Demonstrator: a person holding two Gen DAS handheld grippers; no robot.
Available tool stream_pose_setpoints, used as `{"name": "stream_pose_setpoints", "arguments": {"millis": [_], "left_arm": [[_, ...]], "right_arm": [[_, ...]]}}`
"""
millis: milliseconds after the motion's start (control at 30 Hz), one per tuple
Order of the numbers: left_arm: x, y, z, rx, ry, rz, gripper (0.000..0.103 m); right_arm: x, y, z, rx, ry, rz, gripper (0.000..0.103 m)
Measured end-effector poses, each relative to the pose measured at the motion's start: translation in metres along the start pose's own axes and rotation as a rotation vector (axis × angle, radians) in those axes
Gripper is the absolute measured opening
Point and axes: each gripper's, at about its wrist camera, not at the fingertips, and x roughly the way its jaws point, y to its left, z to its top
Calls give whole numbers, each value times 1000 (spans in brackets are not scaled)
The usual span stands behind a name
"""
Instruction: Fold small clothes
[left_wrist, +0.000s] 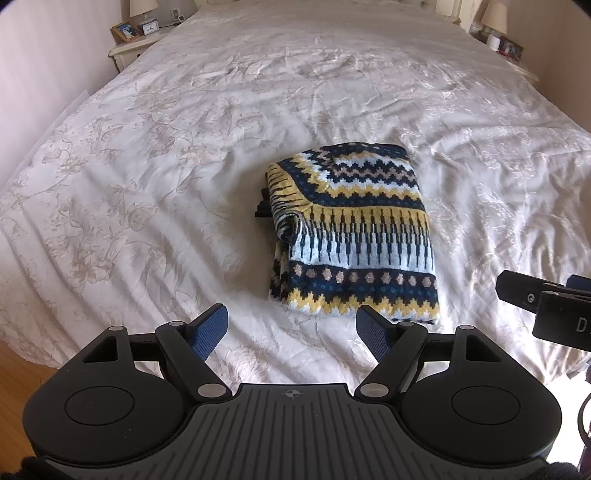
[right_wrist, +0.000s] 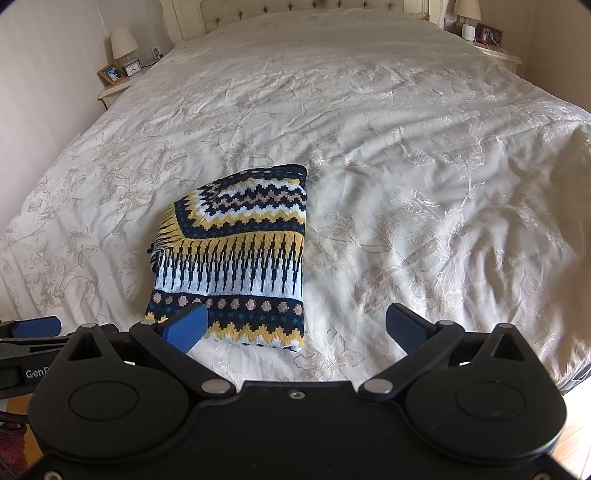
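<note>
While both claws hang above the near edge of the bed (left_wrist: 155, 155), the patterned sweater (left_wrist: 354, 236) lies folded into a compact rectangle on the floral white bedspread, a little right of centre in the left wrist view and left of centre in the right wrist view (right_wrist: 236, 258). Its bands of navy, yellow, pale blue and beige zigzags face up, and a dark bit of fabric pokes out along its left side (what that piece is I cannot tell). At the bottom of the left wrist view, the left gripper (left_wrist: 291, 332) has its blue-padded fingers (left_wrist: 208, 332) spread wide with nothing between them, just short of the sweater's near hem. Likewise the right gripper (right_wrist: 295, 328) stands wide open and holds nothing; its left pad overlaps the sweater's lower left corner in the frame, though contact cannot be judged. Toward the upper left of both frames a nightstand (right_wrist: 110, 92) carries a lamp (right_wrist: 123, 44), a small clock (right_wrist: 132, 69) and a picture frame.
</note>
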Motion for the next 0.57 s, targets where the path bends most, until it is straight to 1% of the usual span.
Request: {"name": "stream_pose_setpoints", "arguments": {"millis": [567], "left_arm": [[6, -4, 4, 16, 2, -10, 75]], "right_arm": [[5, -2, 1, 2, 5, 3, 102]]}}
